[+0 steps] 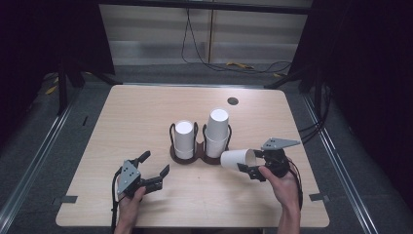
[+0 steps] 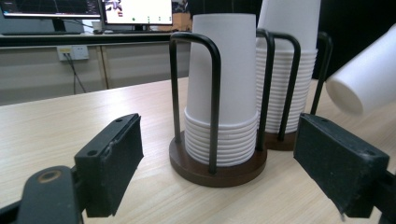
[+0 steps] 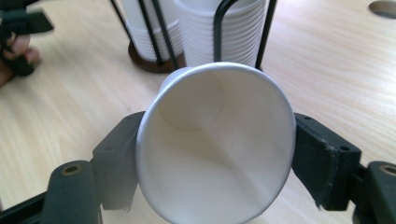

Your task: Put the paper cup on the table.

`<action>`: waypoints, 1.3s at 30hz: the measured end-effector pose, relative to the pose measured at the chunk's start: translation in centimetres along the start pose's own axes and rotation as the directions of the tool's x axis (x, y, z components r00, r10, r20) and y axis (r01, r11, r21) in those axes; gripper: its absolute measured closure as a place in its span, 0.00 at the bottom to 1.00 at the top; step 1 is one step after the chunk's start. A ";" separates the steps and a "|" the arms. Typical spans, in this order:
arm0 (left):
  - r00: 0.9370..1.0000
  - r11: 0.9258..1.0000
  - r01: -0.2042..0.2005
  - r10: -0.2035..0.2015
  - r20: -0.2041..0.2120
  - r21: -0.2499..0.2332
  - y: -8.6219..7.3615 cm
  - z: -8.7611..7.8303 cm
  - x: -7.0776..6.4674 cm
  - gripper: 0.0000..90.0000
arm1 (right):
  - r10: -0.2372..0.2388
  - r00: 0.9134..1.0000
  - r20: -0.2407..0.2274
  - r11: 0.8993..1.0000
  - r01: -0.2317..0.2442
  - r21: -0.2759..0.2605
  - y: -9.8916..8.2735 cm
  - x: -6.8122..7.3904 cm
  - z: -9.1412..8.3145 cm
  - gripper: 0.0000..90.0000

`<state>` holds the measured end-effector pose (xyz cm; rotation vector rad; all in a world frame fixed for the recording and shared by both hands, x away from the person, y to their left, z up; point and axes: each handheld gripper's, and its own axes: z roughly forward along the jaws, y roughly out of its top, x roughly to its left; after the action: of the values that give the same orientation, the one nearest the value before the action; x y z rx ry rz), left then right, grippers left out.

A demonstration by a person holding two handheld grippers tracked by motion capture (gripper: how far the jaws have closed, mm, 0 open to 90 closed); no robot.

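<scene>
Right claw (image 1: 257, 163) clamped on a white paper cup (image 1: 238, 159), one black pad pressed against each side of the rim. Cup tipped on its side, open mouth toward the holding hand (image 1: 282, 183), closed base pointing toward the cup holder (image 1: 200, 157). Seen from the right gripper view: cup (image 3: 215, 144) mouth round and facing the lens, pale inside, flat bottom visible deep within, held clear of the tabletop (image 1: 146, 107).

Left claw (image 1: 155, 167) spread wide, holding nothing, low over the near left part of the tabletop, well apart from the held cup. Through the left gripper view: both pads far apart, holder (image 2: 219, 165) framed between them, held cup (image 2: 366, 77) slanting in at the upper right.

Just beyond the held cup: dark round-based holder with black wire loops, two bays side by side. Left bay with a shorter stack of upturned white cups (image 1: 184, 139); right bay with a taller stack (image 1: 217, 131). Held cup close beside the taller stack's lower part; contact impossible to tell. Small dark cable hole (image 1: 233, 101) near the tabletop's far edge.
</scene>
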<state>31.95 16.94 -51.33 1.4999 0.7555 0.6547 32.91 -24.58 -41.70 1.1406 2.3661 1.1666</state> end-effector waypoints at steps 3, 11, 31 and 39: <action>0.999 0.999 -0.051 0.051 -0.007 0.011 0.1 0.1 -0.5 0.17 | 0.001 1.000 0.029 0.999 -0.002 0.037 0.2 -0.1 -0.3 0.27; 0.999 1.000 -0.028 0.028 -0.036 0.003 0.0 0.0 -0.4 0.17 | 0.025 0.994 0.110 0.996 -0.034 0.078 1.4 -1.5 -2.0 0.27; 0.999 0.999 -0.042 0.042 -0.028 0.001 0.0 -0.1 -0.4 0.17 | -0.053 0.974 0.219 0.938 -0.026 0.346 6.3 -5.2 0.7 0.24; 0.999 0.999 -0.037 0.037 -0.024 -0.003 0.0 -0.1 -0.4 0.17 | -0.094 0.968 0.232 0.884 -0.026 0.467 7.3 -6.3 2.4 0.24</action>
<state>31.65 16.69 -51.32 1.5089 0.7457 0.7025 42.20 -25.25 -38.31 1.2879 2.5155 0.4023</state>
